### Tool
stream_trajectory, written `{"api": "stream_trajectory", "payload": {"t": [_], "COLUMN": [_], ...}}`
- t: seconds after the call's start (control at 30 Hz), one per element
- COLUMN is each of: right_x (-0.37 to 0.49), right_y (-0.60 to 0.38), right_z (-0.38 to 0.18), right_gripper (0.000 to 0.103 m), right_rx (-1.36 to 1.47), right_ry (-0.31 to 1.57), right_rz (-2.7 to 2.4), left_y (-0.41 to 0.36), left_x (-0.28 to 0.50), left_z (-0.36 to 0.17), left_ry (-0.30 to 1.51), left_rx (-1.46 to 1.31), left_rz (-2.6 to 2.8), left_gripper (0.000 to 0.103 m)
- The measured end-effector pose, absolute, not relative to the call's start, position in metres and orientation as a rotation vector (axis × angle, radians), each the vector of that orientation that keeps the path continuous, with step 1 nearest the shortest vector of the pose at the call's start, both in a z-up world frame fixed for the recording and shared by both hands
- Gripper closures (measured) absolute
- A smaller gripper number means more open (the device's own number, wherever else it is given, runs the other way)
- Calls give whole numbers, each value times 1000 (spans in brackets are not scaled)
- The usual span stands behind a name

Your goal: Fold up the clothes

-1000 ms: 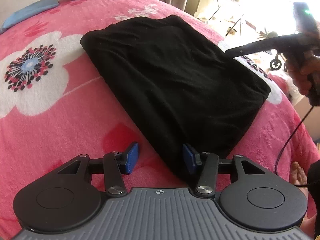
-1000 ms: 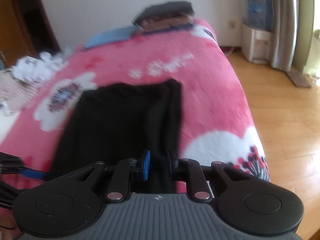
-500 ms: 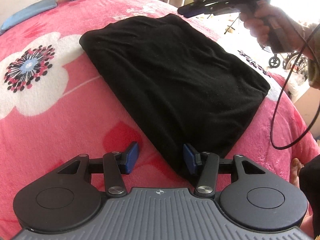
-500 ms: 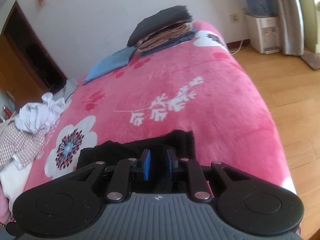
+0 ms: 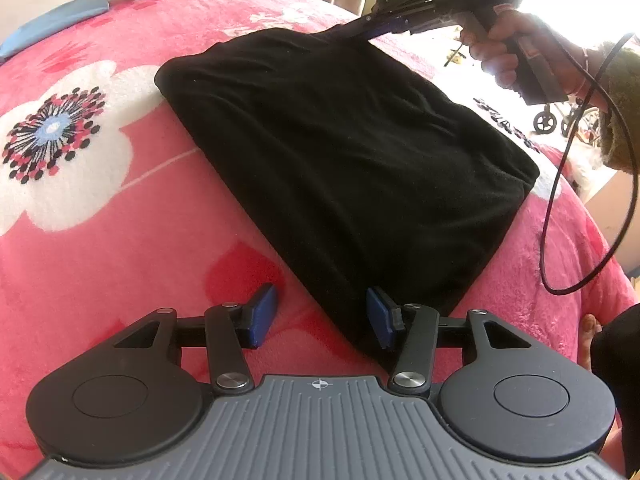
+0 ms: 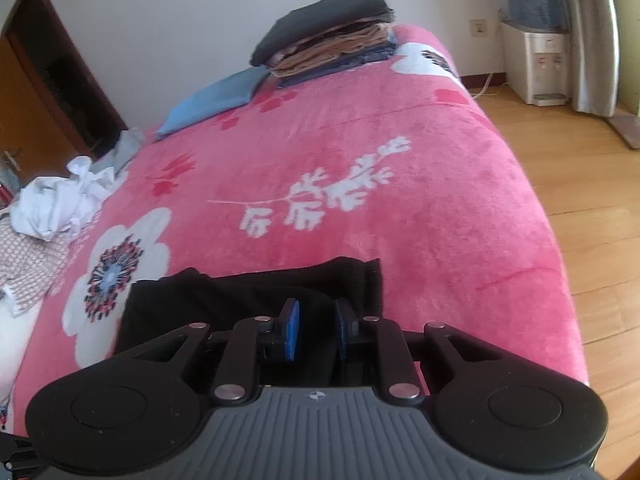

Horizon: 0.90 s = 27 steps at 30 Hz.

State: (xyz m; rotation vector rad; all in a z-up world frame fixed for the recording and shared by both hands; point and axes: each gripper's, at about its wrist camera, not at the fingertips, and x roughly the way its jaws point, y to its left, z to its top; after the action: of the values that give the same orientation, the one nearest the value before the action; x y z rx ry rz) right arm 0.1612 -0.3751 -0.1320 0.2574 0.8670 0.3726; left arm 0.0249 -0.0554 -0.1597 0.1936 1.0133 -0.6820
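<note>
Left wrist view is showing the folded black garment (image 5: 344,160) lying on the pink floral blanket (image 5: 120,208), its long axis running diagonally from near corner to far. The left gripper (image 5: 320,316) is hovering spread at the near corner. The right gripper (image 6: 316,330) is sitting narrowly parted over the far edge; whether it is pinching cloth I cannot tell.

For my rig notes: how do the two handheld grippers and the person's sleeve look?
Each gripper, left gripper and right gripper, has a ribbed grey body, black linkage arms with round black discs, silver pivots and blue-padded fingers. A black cable loops from the right one; the sleeve is fuzzy olive-green.
</note>
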Motion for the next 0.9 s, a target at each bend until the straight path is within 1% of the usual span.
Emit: {"api": "stream_trajectory", "payload": {"t": [0.03,0.07,0.17,0.4,0.47,0.6,0.7,0.77,0.83,0.9], "right_x": [159,157,155,159,160,139,114,96,90,93], "right_y": [-374,-373,-370,-366,-372,-385,-375,-365,-367,-384], "right_z": [-130,-127,-124,-136,-136,-111,-100,-105,-119,-132], "right_gripper": [98,102,102,103,103,102,101,101,101,101], "right_rx": [243,224,173,77,90,161,132,29,-49,-52], "right_ry": [851,833,789,764,778,716,761,804,840,866], "right_rz": [381,387,381,346,315,369,554,615,556,411], "left_y": [-56,-56,-56,-59,-60,-61,-59,-59,-59,-59], "left_x": [25,25,25,22,21,20,20,20,19,17], "left_z": [-160,-159,-159,-161,-162,-163,-163,-163,-163,-163], "left_ry": [1014,1014,1016,1009,1007,1000,999,995,989,981], "left_rx": [194,195,198,213,217,216,209,210,212,218], "left_rz": [-682,-681,-681,-676,-674,-668,-667,-666,-664,-657], "left_gripper": [52,52,52,52,52,51,50,50,50,47]}}
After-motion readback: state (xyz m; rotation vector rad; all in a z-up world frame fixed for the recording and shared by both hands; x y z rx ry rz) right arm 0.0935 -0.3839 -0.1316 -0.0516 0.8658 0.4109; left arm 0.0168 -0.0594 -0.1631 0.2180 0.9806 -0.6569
